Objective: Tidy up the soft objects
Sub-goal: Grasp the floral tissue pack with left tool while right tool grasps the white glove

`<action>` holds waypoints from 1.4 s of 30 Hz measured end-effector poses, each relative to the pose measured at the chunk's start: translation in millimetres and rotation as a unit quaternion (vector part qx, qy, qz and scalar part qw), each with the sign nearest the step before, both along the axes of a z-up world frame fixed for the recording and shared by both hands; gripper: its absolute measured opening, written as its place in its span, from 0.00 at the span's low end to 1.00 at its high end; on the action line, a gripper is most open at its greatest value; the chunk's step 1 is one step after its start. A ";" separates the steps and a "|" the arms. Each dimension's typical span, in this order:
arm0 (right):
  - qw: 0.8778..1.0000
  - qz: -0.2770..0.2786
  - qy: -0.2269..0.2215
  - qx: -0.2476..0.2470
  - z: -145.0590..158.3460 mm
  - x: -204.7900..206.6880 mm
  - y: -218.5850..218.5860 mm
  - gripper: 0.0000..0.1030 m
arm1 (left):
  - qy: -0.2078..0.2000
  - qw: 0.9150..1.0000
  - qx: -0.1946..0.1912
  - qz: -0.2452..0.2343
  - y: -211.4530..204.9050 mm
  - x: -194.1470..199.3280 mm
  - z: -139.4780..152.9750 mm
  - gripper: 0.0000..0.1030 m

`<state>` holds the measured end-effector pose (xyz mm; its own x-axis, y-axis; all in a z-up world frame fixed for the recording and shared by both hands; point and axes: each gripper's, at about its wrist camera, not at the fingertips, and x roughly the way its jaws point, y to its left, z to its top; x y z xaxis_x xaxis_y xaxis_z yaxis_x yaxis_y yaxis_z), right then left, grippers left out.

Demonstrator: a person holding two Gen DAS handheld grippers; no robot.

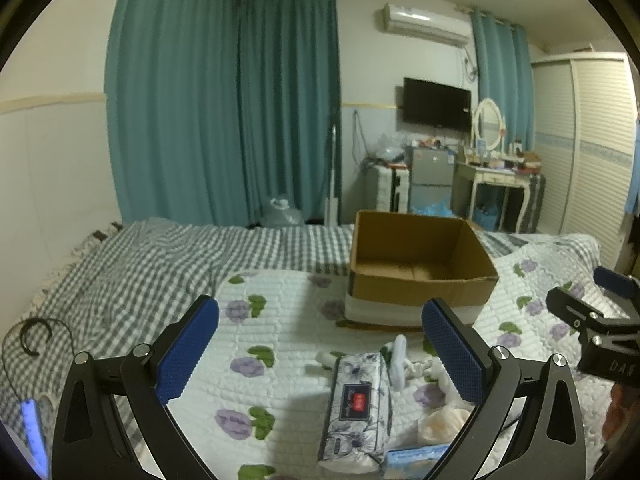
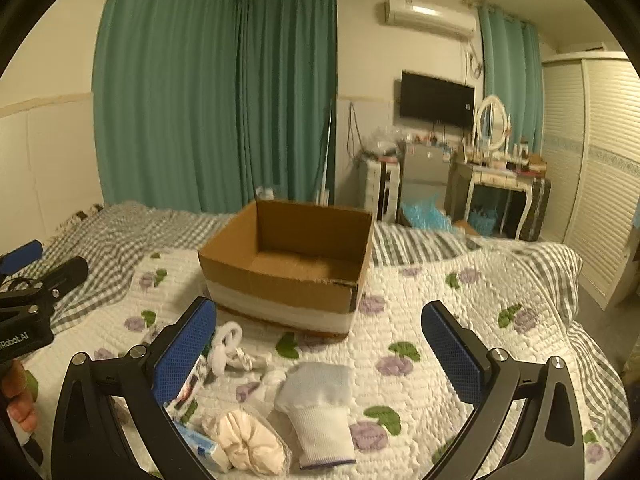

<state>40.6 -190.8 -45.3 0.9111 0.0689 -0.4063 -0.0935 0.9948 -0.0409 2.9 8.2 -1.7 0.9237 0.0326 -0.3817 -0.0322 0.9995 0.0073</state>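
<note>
Since the cardboard box (image 2: 288,264) shows only its bare brown floor in both wrist views, I judge that the sorting has not begun: nothing soft has gone in yet. It sits open-topped on the floral quilt (image 2: 460,320) of the bed, a little beyond the pile and well within my reach.

Everything that needs putting away lies loose on the quilt in front of me. My left gripper (image 1: 320,344) is spread wide and holds nothing; below it lies the floral tissue pack (image 1: 358,404). My right gripper (image 2: 320,344) is likewise released and empty, hanging over the white sock (image 2: 320,412), with a cream bundle (image 2: 252,444) just beside the sock and a white ring toy (image 2: 226,346) nearer the box. A blue-and-white packet (image 2: 198,442) peeks out by the cream bundle.

So all the pieces remain to be moved, one at a time I expect.
</note>
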 end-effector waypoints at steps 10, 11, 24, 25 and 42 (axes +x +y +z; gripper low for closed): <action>0.994 0.004 0.099 -0.036 -29.4 52.4 -26.2 1.00 | 0.142 0.990 0.003 0.010 2.4 46.6 -59.9 0.99; 0.994 0.005 0.109 -0.029 -39.3 55.5 -28.5 1.00 | 0.151 0.989 -0.002 0.005 1.0 48.5 -65.5 0.99; 0.967 0.046 0.250 -0.011 -133.8 89.2 -21.4 0.77 | 0.241 0.970 0.022 -0.032 -30.3 70.5 -120.5 0.52; 0.964 0.055 0.259 0.003 -137.2 90.1 -21.5 0.62 | 0.245 0.969 0.022 -0.030 -31.1 71.4 -123.0 0.49; 0.991 0.053 0.124 -0.005 -8.0 31.0 -32.1 0.42 | 0.124 0.990 0.042 -0.043 -42.0 45.5 3.1 0.44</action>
